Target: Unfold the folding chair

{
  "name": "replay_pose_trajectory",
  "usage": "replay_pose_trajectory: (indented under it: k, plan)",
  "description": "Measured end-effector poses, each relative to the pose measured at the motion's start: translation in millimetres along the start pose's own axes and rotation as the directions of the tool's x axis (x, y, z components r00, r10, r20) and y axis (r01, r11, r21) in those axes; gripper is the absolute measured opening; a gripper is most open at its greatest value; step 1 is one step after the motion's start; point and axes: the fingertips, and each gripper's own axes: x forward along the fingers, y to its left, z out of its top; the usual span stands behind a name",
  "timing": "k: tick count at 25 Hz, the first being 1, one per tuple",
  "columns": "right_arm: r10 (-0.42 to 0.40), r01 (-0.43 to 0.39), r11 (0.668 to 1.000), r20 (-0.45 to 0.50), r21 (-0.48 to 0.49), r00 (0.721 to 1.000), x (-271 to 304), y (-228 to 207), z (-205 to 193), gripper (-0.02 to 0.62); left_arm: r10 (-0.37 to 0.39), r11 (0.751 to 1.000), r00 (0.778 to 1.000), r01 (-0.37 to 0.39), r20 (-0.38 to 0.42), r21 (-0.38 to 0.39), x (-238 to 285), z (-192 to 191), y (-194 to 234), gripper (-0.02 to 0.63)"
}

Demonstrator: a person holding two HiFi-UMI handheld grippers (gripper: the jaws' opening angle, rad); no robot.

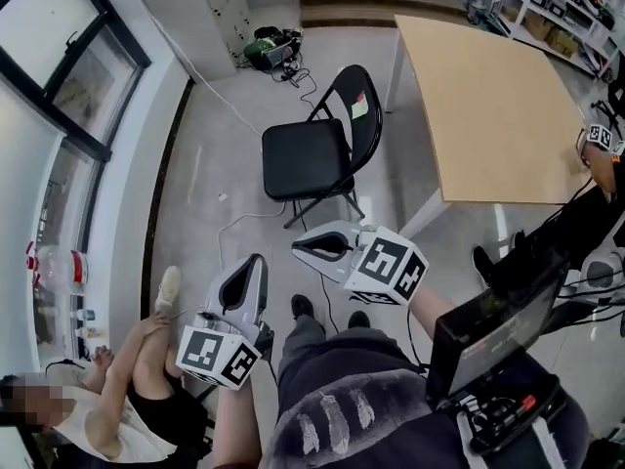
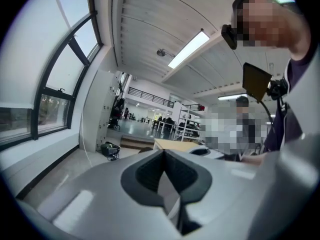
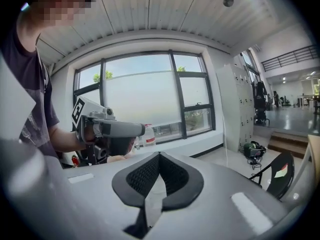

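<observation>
1. Nearest the head camera are two hand-held grippers, one in each of the wearer's hands, held above the wearer's lap. Each carries one marker cube.
2. Left hand-held gripper (image 1: 256,262): the jaws are fully together. Its own view (image 2: 165,156) shows the dark pads meeting along one seam with nothing between them.
3. Right hand-held gripper (image 1: 297,247): the jaws are likewise pressed together and hold nothing, as its own view (image 3: 159,156) confirms. It lies across the wearer's front, with its tip pointing towards the left hand-held gripper.
4. Two dark shoes (image 1: 303,306) of the wearer stand on the grey floor (image 1: 205,164) just beyond the grippers.
5. One folding chair (image 1: 308,154) stands on the floor ahead of the grippers and apart from both. It is already unfolded: the black seat is level and the backrest upright. One small label (image 1: 359,107) sits on the backrest.
6. One counter (image 1: 488,106) with a light wooden top and white legs stands just beside the chair, on its right.
7. One window (image 1: 59,76) runs along the wall to the left of the chair.
8. One seated person (image 1: 127,399) is at the lower left, on the floor.
9. One dark monitor (image 1: 493,335) is at the lower right.
10. One green-and-black bag (image 1: 271,47) lies on the floor beyond the chair, with black cables beside it.
</observation>
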Motion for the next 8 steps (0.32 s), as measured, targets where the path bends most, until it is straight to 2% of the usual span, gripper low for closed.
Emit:
replay_pose_trajectory:
  k: [4, 8]
  plan:
    - [0.036, -0.035, 0.999, 0.007, -0.010, 0.999, 20, 18, 4, 0.002, 0.040, 0.999, 0.999, -0.040, -0.026, -0.001, -20, -8, 19, 0.002]
    - [0.035, -0.035, 0.999, -0.009, -0.014, 0.999, 34, 31, 8, 0.002, 0.036, 0.999, 0.999, -0.037, -0.032, -0.024, -33, -10, 37, 0.002]
